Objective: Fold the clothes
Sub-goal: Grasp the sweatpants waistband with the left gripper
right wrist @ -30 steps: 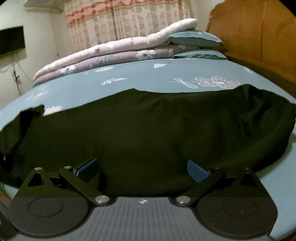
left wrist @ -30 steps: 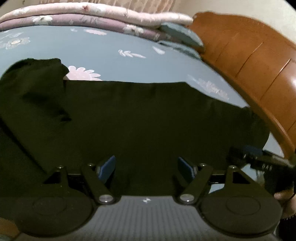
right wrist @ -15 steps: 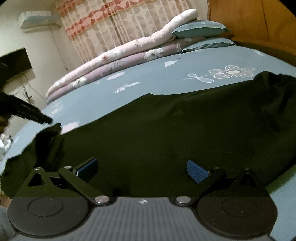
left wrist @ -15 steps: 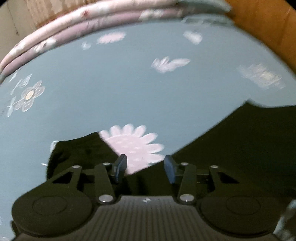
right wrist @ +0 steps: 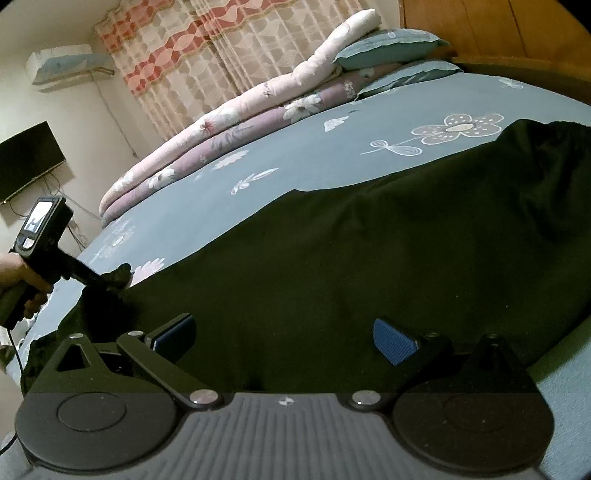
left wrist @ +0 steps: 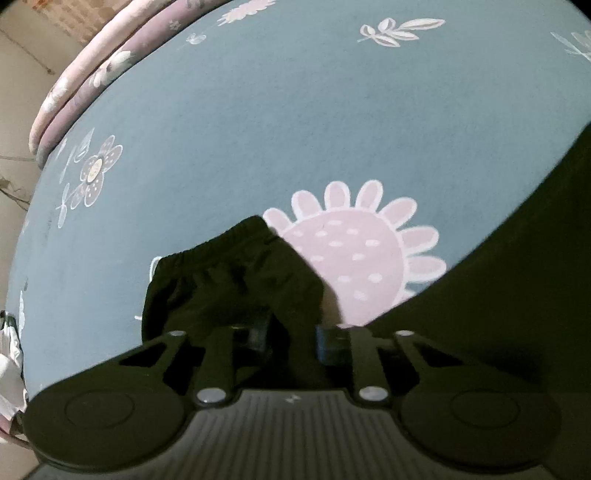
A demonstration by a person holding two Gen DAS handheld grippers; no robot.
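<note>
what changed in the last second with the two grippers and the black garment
The left gripper swung from the garment's middle to its sleeve cuff and narrowed its fingers around it; whether it is fully clamped is unclear. The right gripper stayed open over the black garment, which still lies spread on the blue bedsheet.

Pretty ordinary bedroom. The bed (right wrist: 332, 155) had a blue-grey sheet with pink and white flower prints, and a wooden headboard (right wrist: 498, 26) ran along the far right. A rolled-up pink and purple floral quilt (right wrist: 229, 125) lay along the far edge of the bed, with two blue-grey pillows (right wrist: 391, 48) stacked next to it by the headboard. Behind that hung a lacy curtain (right wrist: 192, 55) with red wavy bands. The walls were plain cream, with an air conditioner (right wrist: 62, 66) mounted high up and a dark flat screen (right wrist: 26, 158) lower down, cables dangling under it. Lighting was dim and warm.
</note>
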